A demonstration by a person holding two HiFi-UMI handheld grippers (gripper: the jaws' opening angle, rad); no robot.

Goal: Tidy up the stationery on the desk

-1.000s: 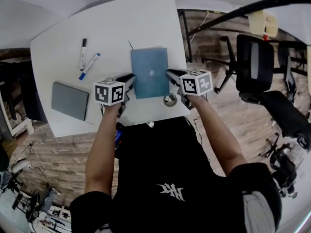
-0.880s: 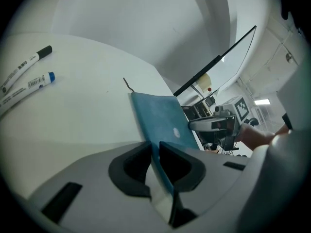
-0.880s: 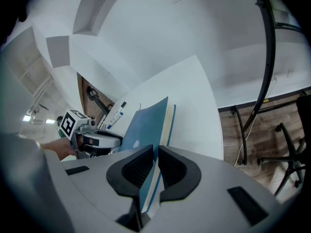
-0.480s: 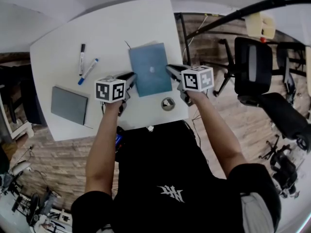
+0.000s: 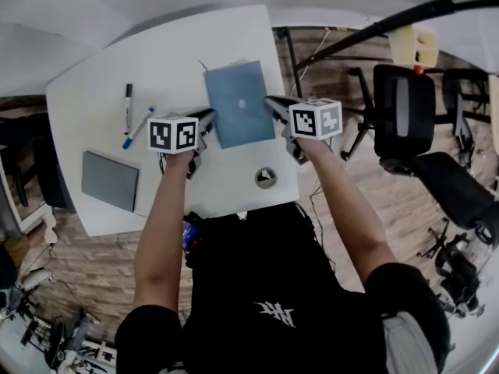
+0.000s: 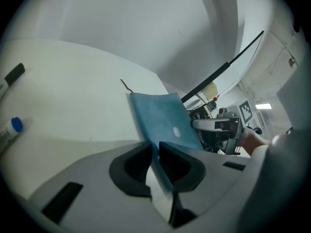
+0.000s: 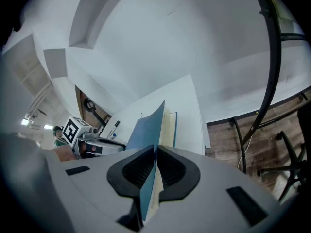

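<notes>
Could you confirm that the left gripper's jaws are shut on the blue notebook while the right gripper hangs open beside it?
Not quite. The right gripper is not open: the right gripper view shows its jaws shut on the cover of the blue notebook. The rest holds, since the left gripper has its jaws shut on the notebook's opposite edge.

The left gripper has its jaws pressed together on the near edge of the blue notebook, whose cover tilts up off the white tabletop. The right gripper meets the notebook's opposite edge. A thin ribbon pokes out at its far corner. Toward the tabletop's left edge lie a black marker and a blue-capped marker.
</notes>
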